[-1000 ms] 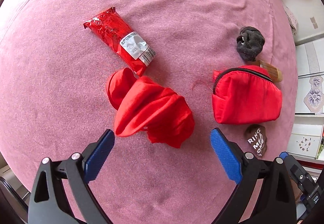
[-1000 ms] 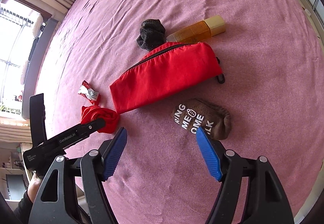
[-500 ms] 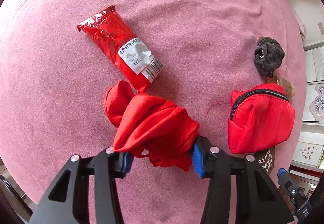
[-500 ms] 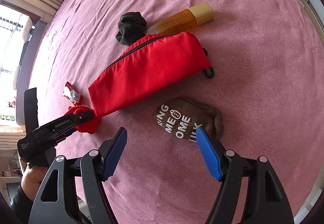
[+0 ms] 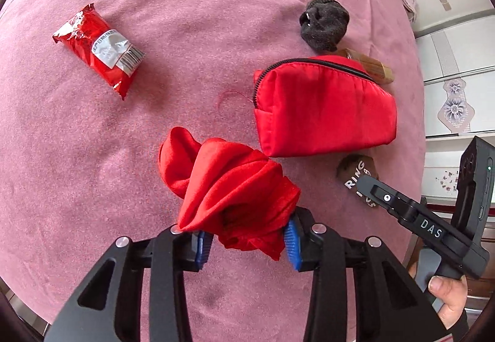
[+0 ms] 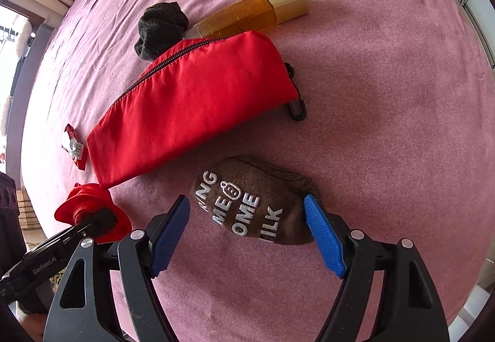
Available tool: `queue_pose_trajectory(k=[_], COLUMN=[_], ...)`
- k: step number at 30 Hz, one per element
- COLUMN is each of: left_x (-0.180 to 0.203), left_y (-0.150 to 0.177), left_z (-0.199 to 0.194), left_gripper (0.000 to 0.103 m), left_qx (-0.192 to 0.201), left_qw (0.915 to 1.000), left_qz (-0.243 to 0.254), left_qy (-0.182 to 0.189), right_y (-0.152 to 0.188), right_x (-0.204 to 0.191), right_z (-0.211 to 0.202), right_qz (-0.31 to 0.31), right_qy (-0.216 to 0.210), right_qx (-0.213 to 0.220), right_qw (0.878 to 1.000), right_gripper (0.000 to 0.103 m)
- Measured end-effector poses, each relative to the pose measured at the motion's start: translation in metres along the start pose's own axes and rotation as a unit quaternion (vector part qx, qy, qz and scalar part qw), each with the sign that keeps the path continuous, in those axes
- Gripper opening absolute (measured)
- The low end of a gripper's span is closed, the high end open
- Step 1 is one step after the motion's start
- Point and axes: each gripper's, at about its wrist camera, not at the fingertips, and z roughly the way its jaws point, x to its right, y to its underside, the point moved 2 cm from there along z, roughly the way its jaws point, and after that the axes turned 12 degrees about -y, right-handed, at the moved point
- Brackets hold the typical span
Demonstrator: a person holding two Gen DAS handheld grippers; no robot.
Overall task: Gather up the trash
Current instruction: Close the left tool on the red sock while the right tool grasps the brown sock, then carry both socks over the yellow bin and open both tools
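Across the pink bed [image 6: 386, 69], the red pouch [image 6: 198, 100] lies far of both tools. Left tool [image 5: 244, 244] is closing, pads gripping the red cloth [image 5: 229, 184]. Right tool [image 6: 247, 233], opening, straddles the brown sock [image 6: 256, 202] unclamped; it should settle lower before squeezing.

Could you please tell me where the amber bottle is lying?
In the right wrist view, the amber bottle lies behind the red zip pouch, beside the balled dark sock.
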Motion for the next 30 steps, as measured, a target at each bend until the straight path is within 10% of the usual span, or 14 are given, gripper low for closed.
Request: queue_pose_trajectory(k=[8, 30], left_x=[0.034, 0.2], left_y=[0.006, 0.076], left_z=[-0.005, -0.073], left_gripper=[0.039, 0.039], left_qx=[0.001, 0.042], left_qw=[0.9987, 0.9763], left_qz=[0.05, 0.206], left_qy=[0.005, 0.05], right_y=[0.002, 0.082], right_x=[0.015, 0.06], right_z=[-0.007, -0.171], right_qz=[0.021, 0.062], right_qy=[-0.005, -0.096], right_qx=[-0.002, 0.122], right_qw=[1.0, 0.986], right_gripper=[0.01, 0.01])
